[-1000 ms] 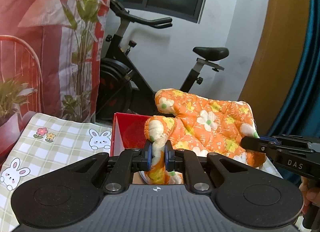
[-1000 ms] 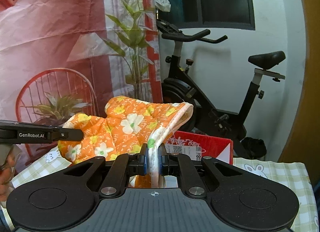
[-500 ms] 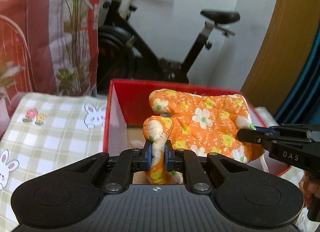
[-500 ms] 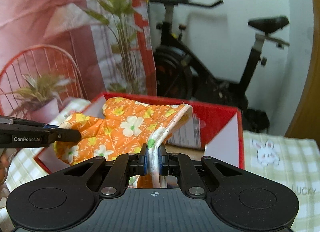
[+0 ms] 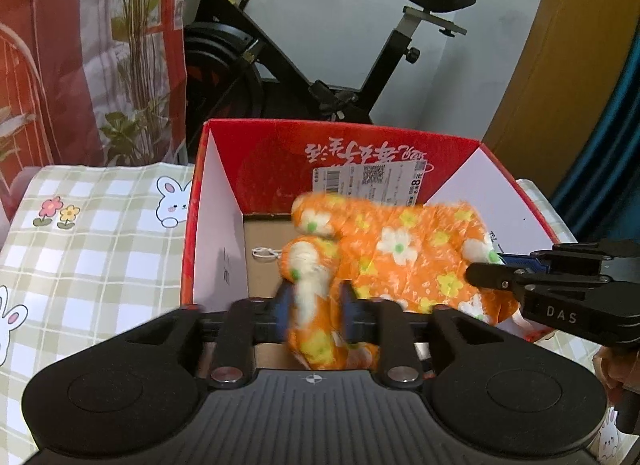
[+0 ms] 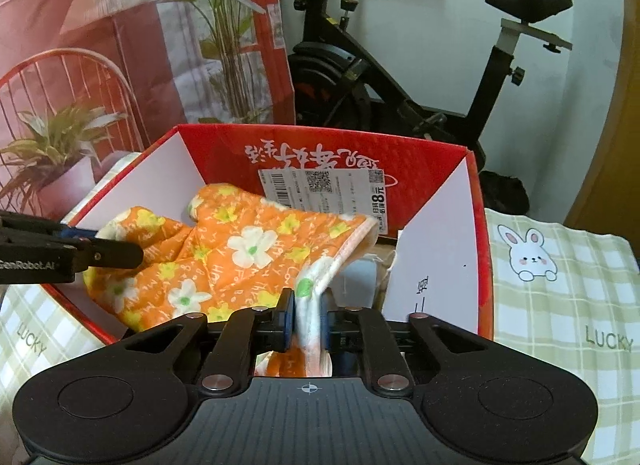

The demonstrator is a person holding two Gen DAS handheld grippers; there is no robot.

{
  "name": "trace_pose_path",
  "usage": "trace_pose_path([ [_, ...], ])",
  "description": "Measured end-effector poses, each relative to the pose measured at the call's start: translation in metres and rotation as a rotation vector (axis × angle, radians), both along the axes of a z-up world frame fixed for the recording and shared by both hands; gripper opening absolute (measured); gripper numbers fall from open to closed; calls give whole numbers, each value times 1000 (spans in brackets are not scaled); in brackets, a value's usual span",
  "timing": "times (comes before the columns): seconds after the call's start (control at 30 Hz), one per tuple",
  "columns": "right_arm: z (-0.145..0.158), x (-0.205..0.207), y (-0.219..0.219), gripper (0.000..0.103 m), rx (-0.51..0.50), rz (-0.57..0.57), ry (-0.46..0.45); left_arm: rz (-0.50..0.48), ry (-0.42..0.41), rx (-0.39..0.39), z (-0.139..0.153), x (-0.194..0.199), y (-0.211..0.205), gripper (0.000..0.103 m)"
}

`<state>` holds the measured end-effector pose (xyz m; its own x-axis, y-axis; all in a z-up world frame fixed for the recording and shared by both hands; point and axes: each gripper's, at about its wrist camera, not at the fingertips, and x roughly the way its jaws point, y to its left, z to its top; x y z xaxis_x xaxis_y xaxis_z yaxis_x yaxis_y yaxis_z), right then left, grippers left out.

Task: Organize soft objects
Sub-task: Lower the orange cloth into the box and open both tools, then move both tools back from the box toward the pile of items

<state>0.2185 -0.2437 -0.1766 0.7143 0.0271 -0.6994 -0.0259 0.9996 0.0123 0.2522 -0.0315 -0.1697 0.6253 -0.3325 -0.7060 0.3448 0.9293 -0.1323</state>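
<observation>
The left tongs (image 5: pixel 314 311) have their jaws opening, parted to a moderate gap, and a rolled edge of the orange quilted cloth printed with white and yellow flowers (image 5: pixel 404 257) still lies between the blue pads (image 5: pixel 285 307), blurred there, so I cannot tell whether either pad presses on it. The right tongs (image 6: pixel 306 319) are also opening but stand much narrower, a slim gap only, with the cloth's pale hemmed corner running down between the two blue pads and touching at least the left-hand one. The cloth itself hangs slack inside the open red cardboard box with white inner walls (image 6: pixel 476 225), spread from the box's left wall toward its right wall, its far edge lying against the back wall just under a white shipping label with a barcode (image 6: pixel 324 189). The box's brown floor shows beside the cloth at the left. The box stands on the surface covered by a green-and-white checked tablecloth with rabbit prints (image 6: pixel 560 285), which reaches out on both sides of it. In each wrist view the other tongs come in from the side and meet the cloth's opposite edge. Behind the box stands a black exercise bike (image 5: pixel 332 65).
</observation>
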Motion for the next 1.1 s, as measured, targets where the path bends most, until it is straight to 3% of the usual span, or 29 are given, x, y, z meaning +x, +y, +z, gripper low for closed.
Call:
trace_pose_path([
  [0.17,8,-7,3,33,-30,-2,-21,4,-43,9,10,-4,-3,63],
  [0.23,12,-11,6,49,-45,-2,-37,8,-58,8,13,-7,-2,72],
  [0.37,21,-19,10,71,-67,-6,-67,13,-92,13,21,-16,-1,91],
  [0.43,25,-24,12,87,-69,-9,-83,15,-104,15,24,-20,0,94],
  [0.53,31,-31,13,102,-69,-23,-112,18,-120,22,29,-27,2,97],
  [0.8,46,-58,23,103,-84,-41,-211,41,-182,30,42,-55,13,98],
  [0.93,50,-76,29,103,-74,-43,-270,42,-205,-7,44,-71,19,98],
  [1.1,51,-92,35,103,-65,-36,-282,27,-251,-1,44,-91,18,98],
])
